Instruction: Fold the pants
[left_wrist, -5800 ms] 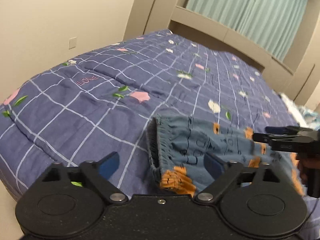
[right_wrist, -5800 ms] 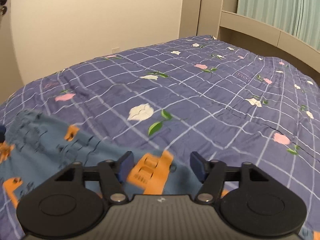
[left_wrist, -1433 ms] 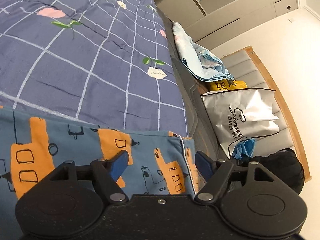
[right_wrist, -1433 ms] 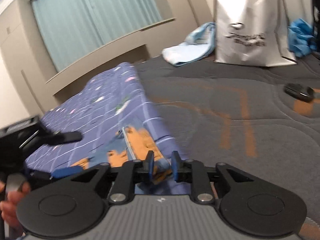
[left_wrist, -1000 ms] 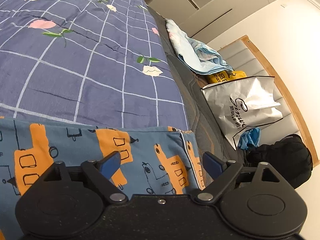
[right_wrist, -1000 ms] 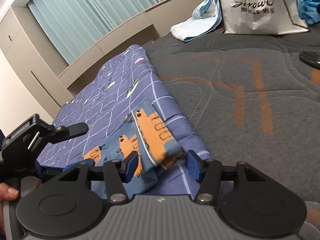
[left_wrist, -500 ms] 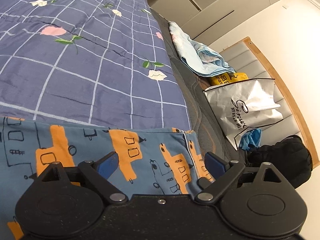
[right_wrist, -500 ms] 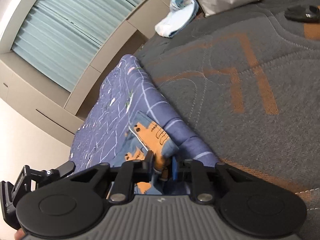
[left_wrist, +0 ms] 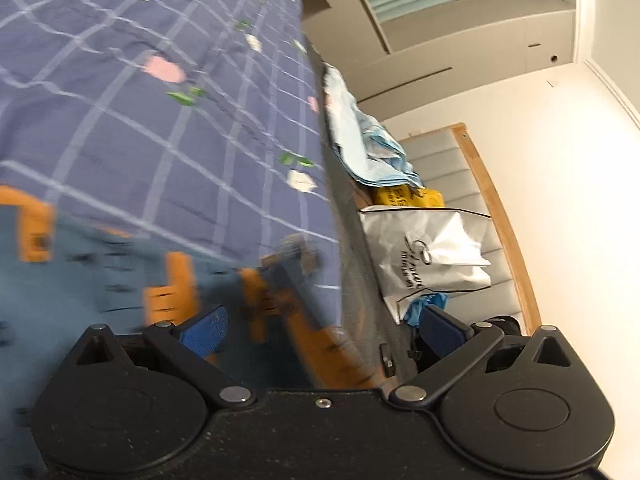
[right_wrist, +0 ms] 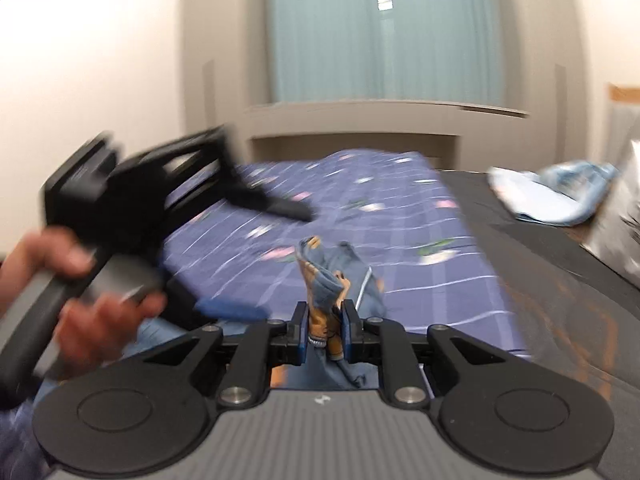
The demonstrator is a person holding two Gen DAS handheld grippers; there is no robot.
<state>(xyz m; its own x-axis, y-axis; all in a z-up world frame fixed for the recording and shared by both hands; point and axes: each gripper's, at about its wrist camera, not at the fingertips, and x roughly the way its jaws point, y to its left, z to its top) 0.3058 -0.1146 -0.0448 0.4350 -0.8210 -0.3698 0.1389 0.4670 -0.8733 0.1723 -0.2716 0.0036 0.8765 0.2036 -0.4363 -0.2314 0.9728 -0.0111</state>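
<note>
Pants (left_wrist: pixel 120 276), blue with orange print, lay on the purple checked quilt (left_wrist: pixel 168 120) near the quilt's edge, where the dark grey mattress (right_wrist: pixel 560 280) began. Both views were blurred by motion.

Right hand-held gripper (right_wrist: pixel 324 334): clenched on a bunched fold of the pants (right_wrist: pixel 324 292), blue pads pressed to the cloth on both sides. The gathered cloth stood up in a peak above the pads, lifted off the quilt. Its jaws had just been closing, the fold between them.

Left hand-held gripper (left_wrist: pixel 320 326): released, jaws spread wide and just been opening further. Pants cloth lay beneath and between the fingers, but the pads did not press on it. In the right wrist view this gripper (right_wrist: pixel 248 256) hovered over the quilt to the left, held by a person's hand (right_wrist: pixel 80 292).

Beyond the quilt edge, on the mattress toward the padded headboard (left_wrist: pixel 472 184): a crumpled light blue cloth (left_wrist: pixel 360 136), a yellow packet (left_wrist: pixel 408 196), and a white paper bag (left_wrist: pixel 432 256) with script lettering. Pale green curtains (right_wrist: pixel 384 32) hung at the far wall.
</note>
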